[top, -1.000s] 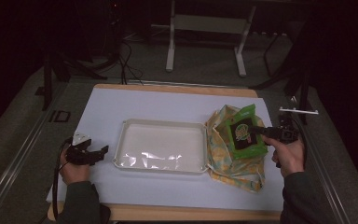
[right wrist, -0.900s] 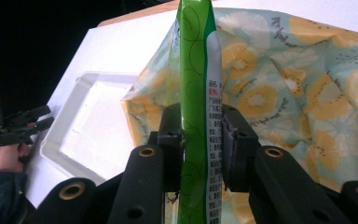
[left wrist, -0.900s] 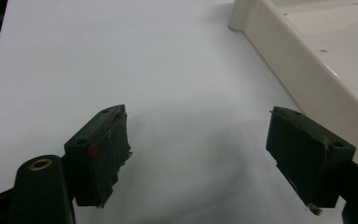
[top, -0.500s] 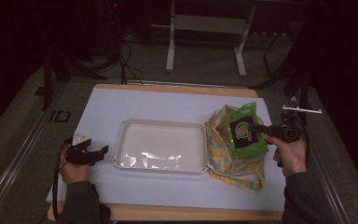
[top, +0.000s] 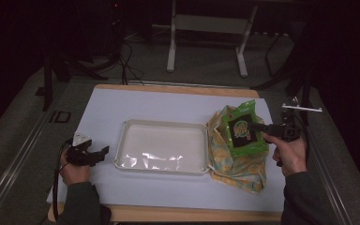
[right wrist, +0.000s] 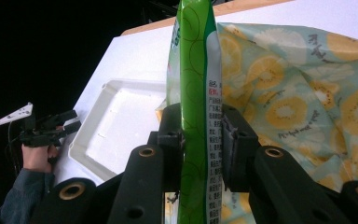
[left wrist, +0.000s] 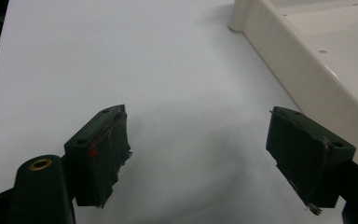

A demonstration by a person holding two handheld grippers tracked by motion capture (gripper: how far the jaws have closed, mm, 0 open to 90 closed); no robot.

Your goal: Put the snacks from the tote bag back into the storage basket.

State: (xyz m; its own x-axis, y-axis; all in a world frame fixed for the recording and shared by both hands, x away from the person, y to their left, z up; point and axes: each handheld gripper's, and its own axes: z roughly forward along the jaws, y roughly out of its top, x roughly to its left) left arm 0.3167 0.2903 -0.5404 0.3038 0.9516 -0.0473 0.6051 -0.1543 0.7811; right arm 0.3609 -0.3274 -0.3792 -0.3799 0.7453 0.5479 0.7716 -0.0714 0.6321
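Note:
A green snack packet (top: 243,133) stands on edge over an open kiwi-print fabric bag (top: 236,164) at the table's right. My right gripper (top: 255,126) is shut on the packet's edge. In the right gripper view both pads press the green packet (right wrist: 196,93), with the kiwi-print bag (right wrist: 298,93) behind it. A white plastic tray (top: 159,123) lies in the middle of the table with nothing in it. My left gripper (top: 101,152) rests low on the white table cover, left of the tray. It is open in the left gripper view (left wrist: 198,144), with nothing between its jaws.
The tray's wall (left wrist: 298,74) runs close along the right of the left gripper. A white sheet (top: 168,103) covers the wooden table. Beyond the far edge are a metal stand (top: 206,42) and cables on a dark floor.
The right gripper and the packet have barely shifted. The left hand has kept still.

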